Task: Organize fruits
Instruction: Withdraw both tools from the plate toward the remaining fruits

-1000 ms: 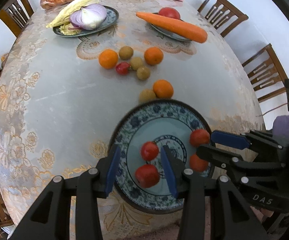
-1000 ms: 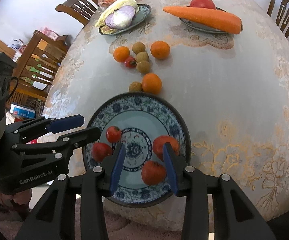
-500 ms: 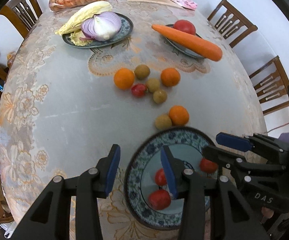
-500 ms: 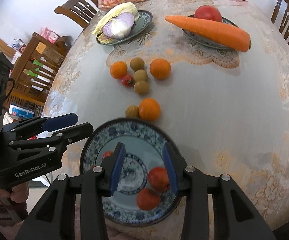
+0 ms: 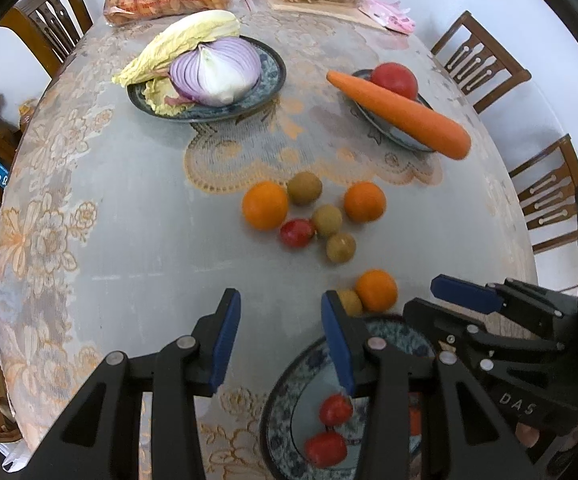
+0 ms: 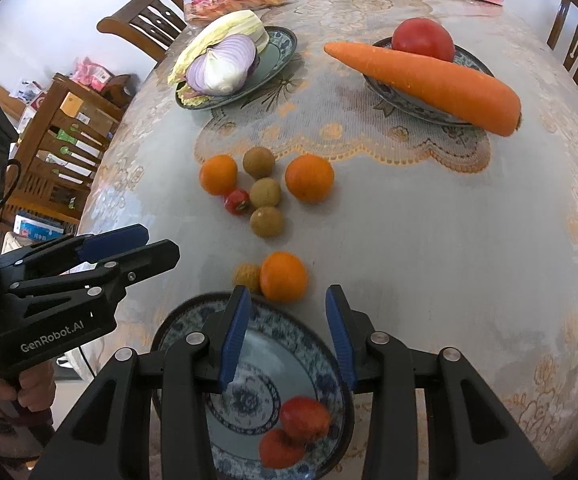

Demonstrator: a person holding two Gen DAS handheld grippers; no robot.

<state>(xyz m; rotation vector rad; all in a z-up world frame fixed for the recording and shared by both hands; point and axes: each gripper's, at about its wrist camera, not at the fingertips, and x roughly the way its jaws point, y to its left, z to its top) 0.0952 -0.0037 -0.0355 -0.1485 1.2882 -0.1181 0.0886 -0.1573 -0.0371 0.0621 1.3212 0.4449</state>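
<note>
Over plate both tools gape, empty; tomatoes partly hidden behind fingers

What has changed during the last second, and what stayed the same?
Both grippers moved forward from above the blue plate toward the loose fruit. The left gripper and right gripper remain open and empty. The small tomatoes stay on the plate; the oranges have not moved.

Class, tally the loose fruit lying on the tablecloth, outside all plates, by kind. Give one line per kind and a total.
Oranges: 3
Brown longans: 4
Cherry tomato: 1
Total: 8
</note>
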